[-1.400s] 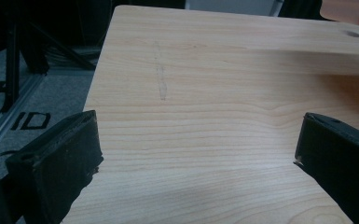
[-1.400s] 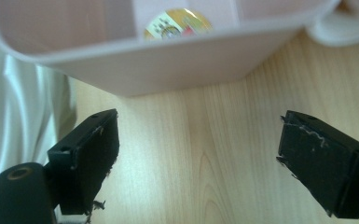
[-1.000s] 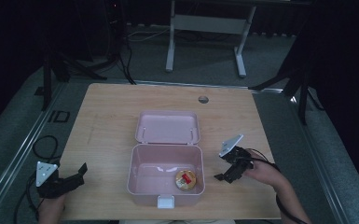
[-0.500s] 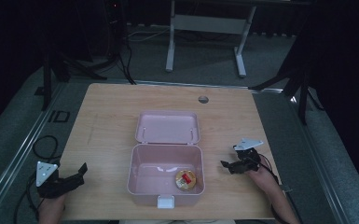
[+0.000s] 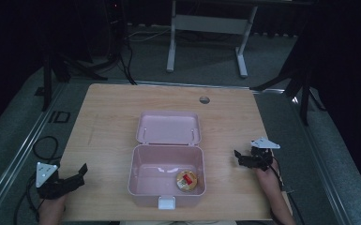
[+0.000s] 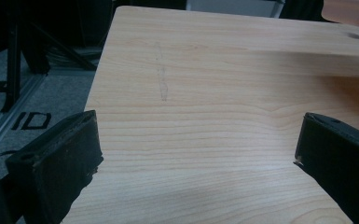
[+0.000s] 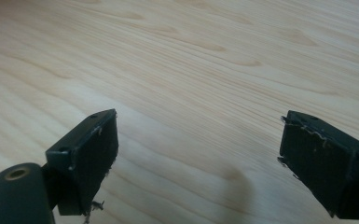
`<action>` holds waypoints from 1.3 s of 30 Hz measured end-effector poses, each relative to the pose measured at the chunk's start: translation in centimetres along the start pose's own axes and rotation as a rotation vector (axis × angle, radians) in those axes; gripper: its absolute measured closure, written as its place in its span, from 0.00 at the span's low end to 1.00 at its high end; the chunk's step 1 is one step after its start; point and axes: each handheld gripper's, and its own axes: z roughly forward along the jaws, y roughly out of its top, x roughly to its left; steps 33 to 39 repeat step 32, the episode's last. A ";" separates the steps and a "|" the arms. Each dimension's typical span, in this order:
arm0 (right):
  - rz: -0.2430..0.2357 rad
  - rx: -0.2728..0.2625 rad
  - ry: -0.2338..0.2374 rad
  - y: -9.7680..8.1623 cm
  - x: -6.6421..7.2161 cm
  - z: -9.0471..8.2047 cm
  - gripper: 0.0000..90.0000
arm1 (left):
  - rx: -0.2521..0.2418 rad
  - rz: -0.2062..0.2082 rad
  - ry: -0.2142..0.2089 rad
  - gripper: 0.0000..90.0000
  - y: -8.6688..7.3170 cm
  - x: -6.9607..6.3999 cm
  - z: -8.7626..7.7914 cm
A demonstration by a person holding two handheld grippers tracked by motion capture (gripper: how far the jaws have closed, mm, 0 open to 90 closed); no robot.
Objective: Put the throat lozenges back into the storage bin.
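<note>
A dark room surrounds the scene: grey floor [image 5: 23, 140] with a metal rail along the table's left side, black stands and cables at the back left, and a white frame [image 5: 206, 28] on two feet beyond the far edge. On the floor by the left rail sits a printed "ID" mark [image 6: 31, 120], which lies just outside the left gripper's left finger in its own view.

The table [image 5: 108, 117] is pale wood with clear grain, with a round cable hole [image 5: 204, 99] near its far edge. In the left gripper view a faint grey scuff [image 6: 161, 77] runs across the wood, ahead of the fingers and nearer the left one.

A pink box [image 5: 166, 174] stands open at the table's middle, between the two grippers and well apart from both, its lid [image 5: 169, 127] laid back flat on the far side and a white latch at its near wall. Inside, at the near right corner, the side towards the right gripper, rests a small round tin [image 5: 186, 180] with a red label.

The left gripper [image 5: 80, 171] lies at the table's near left corner, fingers [image 6: 60, 158] spread wide with bare wood between them, holding nothing. The right gripper [image 5: 242, 157] sits over the near right part of the table, pointed towards the box; its fingers [image 7: 86, 154] are also wide apart, empty, close above bare wood on which they cast a soft shadow.
</note>
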 end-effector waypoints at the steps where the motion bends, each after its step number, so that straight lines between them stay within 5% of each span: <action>1: 0.006 -0.005 -0.024 -0.1 -0.2 -0.1 0.13 | 0.000 0.001 0.002 0.01 0.0 0.0 0.0; 8: 0.091 -0.055 -0.123 -0.6 -1.3 -0.6 0.13 | 0.005 0.004 -0.005 0.01 0.0 0.0 0.1; 17: 0.258 -0.129 -0.072 -1.2 -3.3 -1.4 0.13 | -0.005 -0.003 -0.002 0.01 -0.1 0.0 0.0; 39: 0.301 -0.079 -0.105 -1.3 -3.9 -0.9 0.13 | -0.002 -0.002 -0.003 0.01 -0.2 0.1 0.1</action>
